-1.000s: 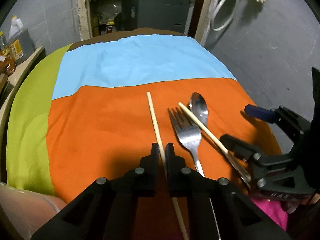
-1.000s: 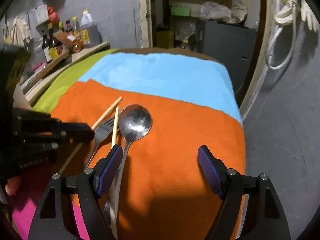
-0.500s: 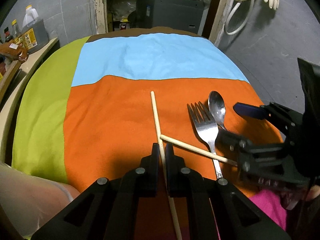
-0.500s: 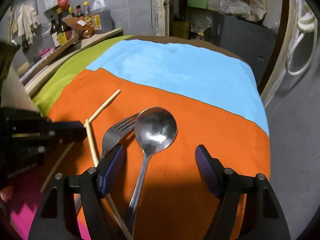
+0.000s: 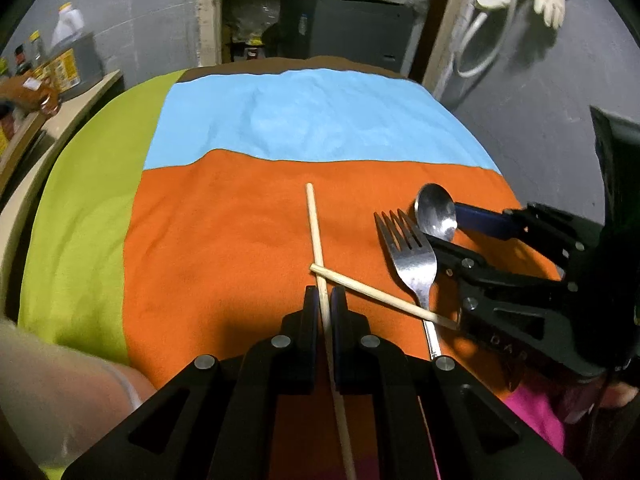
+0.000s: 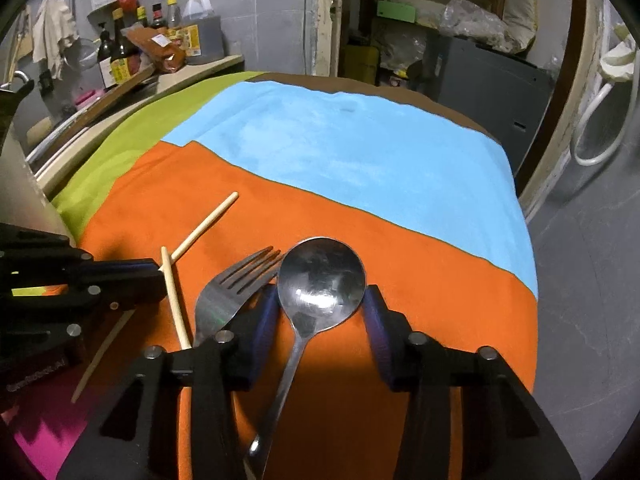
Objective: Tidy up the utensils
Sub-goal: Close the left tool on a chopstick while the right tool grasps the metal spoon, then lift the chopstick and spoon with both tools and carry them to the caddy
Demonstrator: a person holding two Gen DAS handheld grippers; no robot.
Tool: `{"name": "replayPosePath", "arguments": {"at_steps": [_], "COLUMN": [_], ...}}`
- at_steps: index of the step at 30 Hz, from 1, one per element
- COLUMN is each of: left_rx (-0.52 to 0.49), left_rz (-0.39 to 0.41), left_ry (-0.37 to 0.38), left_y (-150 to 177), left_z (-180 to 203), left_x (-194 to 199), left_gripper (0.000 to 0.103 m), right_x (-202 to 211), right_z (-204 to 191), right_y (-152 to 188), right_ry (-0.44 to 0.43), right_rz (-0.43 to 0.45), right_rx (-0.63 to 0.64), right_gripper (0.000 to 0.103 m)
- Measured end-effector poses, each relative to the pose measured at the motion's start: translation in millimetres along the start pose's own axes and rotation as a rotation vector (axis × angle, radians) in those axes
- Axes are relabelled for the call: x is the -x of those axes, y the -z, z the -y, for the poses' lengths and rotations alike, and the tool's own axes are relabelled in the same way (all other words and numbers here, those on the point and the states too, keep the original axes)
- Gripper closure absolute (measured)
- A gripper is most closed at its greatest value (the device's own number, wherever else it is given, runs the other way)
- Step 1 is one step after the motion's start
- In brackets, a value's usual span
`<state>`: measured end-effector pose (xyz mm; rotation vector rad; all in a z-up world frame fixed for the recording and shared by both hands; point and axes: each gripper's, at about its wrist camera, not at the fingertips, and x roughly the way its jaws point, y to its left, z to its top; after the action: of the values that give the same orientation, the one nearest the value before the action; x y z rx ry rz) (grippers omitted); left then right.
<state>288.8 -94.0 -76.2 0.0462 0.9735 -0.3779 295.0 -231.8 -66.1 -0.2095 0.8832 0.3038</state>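
Observation:
My left gripper [image 5: 325,294] is shut on a wooden chopstick [image 5: 316,232] that points away over the orange cloth. A second chopstick [image 5: 380,294] lies across it, touching near my fingertips, and runs right under the fork. The metal fork [image 5: 414,260] and spoon [image 5: 436,212] lie side by side on the right. My right gripper [image 6: 320,308] is open, its blue-padded fingers straddling the spoon [image 6: 320,280] just behind the bowl. The fork [image 6: 228,296] lies partly under its left finger. The loose chopstick [image 6: 174,300] and held chopstick [image 6: 208,220] show to the left.
The table is covered with a cloth of orange [image 5: 220,240], blue [image 5: 312,120] and green [image 5: 80,200] patches. Bottles and jars [image 6: 152,40] crowd a shelf at the left. The table's right edge [image 6: 532,280] drops to a grey floor.
The loose chopstick has swung from beside the spoon to lie across the held chopstick. My right gripper has moved forward over the spoon and narrowed around it. My left gripper stays shut.

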Motion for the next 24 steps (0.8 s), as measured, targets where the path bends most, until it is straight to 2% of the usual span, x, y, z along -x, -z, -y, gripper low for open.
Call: {"name": "replayPosePath", "arguments": {"at_steps": [4,9,14,18,20,24], "left_rx": [0.016,-0.010,0.013,0.031,0.031,0.009], "left_rz": [0.064,0.158,0.338,0.450,0.560,0.697], "left_ry": [-0.047,-0.061,-0.025,-0.006,-0.002,-0.008], "left_y": [8,20,38,42,52,64], "left_z": [-1,5,5,6,6,10], "left_x": [18,43,77,99,113,131], "left_gripper": [0.100,0.100,0.100,0.100,0.100,0.100], "right_x": [12,42,69,85,91,107], "right_z": [-9,-18,-22,-25,-26,-26], "right_y": [3,9,20,27,30,36], "right_ry": [0.063,0.129,0.163,0.169,0.172,0.183], "right_rz": [0.061,0.223,0.388,0.483,0.522,0.619], "right_rx": [0.032,0.057,0.053,0.045,0.041,0.026], "right_gripper": [0.062,0.062,0.063,0.063,0.063,0.063]}}
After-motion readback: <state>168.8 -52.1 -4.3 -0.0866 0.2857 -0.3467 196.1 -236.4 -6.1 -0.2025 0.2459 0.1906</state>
